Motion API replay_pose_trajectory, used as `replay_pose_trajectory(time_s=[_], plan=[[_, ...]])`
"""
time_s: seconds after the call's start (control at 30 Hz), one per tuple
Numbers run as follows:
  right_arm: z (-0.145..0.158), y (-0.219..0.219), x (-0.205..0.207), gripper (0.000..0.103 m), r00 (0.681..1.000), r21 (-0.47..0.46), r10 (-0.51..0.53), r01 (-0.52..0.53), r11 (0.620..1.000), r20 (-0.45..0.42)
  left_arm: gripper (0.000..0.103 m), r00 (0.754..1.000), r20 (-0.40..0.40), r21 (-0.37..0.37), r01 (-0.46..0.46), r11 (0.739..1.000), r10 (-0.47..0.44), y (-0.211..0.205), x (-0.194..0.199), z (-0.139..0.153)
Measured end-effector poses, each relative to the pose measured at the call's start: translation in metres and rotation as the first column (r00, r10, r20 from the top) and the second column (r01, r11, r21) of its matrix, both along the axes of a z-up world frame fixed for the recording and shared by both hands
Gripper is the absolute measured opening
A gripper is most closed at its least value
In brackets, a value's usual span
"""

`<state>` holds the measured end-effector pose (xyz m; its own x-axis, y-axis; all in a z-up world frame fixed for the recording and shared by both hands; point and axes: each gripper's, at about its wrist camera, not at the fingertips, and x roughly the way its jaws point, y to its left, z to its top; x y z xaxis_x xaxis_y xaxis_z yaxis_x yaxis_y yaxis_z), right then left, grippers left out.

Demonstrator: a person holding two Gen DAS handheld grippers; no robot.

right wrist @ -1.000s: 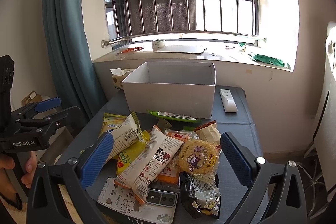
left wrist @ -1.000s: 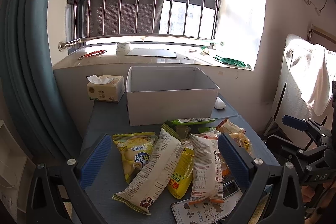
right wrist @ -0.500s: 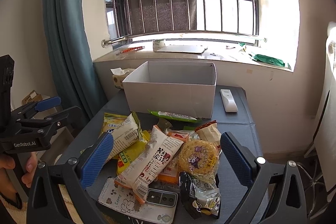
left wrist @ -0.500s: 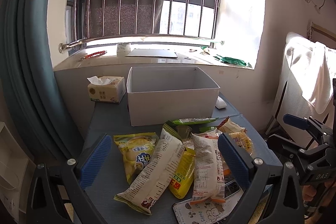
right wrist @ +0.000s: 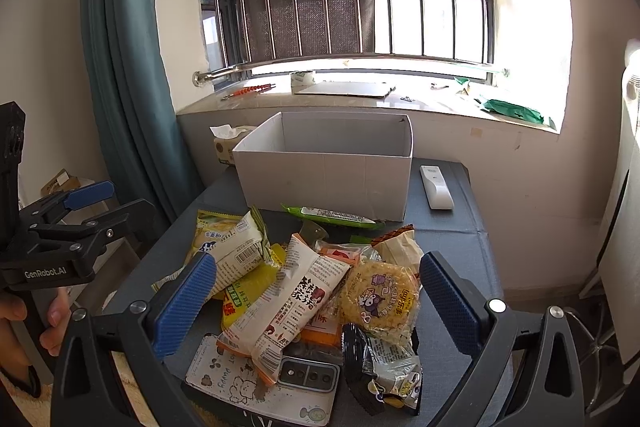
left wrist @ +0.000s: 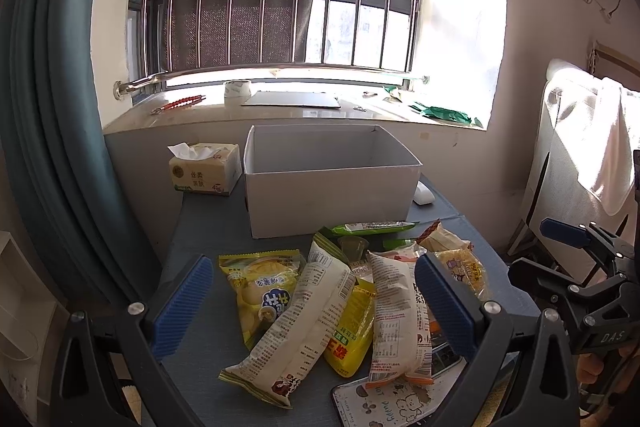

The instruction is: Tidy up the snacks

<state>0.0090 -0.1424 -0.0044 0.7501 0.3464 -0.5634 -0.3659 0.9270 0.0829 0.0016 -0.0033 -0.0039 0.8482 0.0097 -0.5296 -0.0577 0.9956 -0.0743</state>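
Hovering: 2 hand-held grippers (left wrist: pixel 312 303) (right wrist: pixel 316 303) agape over snacks (right wrist: pixel 304 279).

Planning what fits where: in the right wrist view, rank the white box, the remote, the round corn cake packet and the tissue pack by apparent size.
1. white box
2. round corn cake packet, though it lies nearer the camera
3. remote
The tissue pack is mostly hidden behind the box, so unranked.

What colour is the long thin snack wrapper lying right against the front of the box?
Bright green with a white label panel: the green wrapper shows best in the right wrist view, at the white box.
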Motion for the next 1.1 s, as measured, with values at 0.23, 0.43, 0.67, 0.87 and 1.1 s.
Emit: replay_pose_trajectory(time_s=[0.23,0.43,0.67,0.87,1.1], plan=[[-0.033,0.016,0.015,0.103,0.987,0.028,0.006,-0.001,1.000,-0.159,0.103,0.999,-0.028,-0.004,-0.023,1.000,0.023,0.010,-0.002,-0.011],[-0.080,0.051,0.040,0.103,0.954,0.019,0.068,-0.066,0.998,-0.293,0.103,0.999,-0.040,0.001,-0.029,1.000,0.029,0.020,-0.006,-0.016],[-0.130,0.066,0.059,0.094,0.886,0.000,0.016,-0.019,1.000,-0.463,0.103,0.997,-0.070,0.012,-0.041,0.999,0.041,0.031,-0.012,-0.033],[-0.145,0.072,0.060,0.040,0.886,0.016,0.031,-0.027,1.000,-0.463,0.103,0.994,-0.097,0.020,-0.045,0.999,0.047,0.039,-0.013,-0.044],[-0.100,0.046,0.041,0.038,0.938,0.040,0.035,-0.022,0.999,-0.346,0.103,0.985,-0.174,0.033,0.017,0.999,-0.012,0.040,-0.006,-0.064]])
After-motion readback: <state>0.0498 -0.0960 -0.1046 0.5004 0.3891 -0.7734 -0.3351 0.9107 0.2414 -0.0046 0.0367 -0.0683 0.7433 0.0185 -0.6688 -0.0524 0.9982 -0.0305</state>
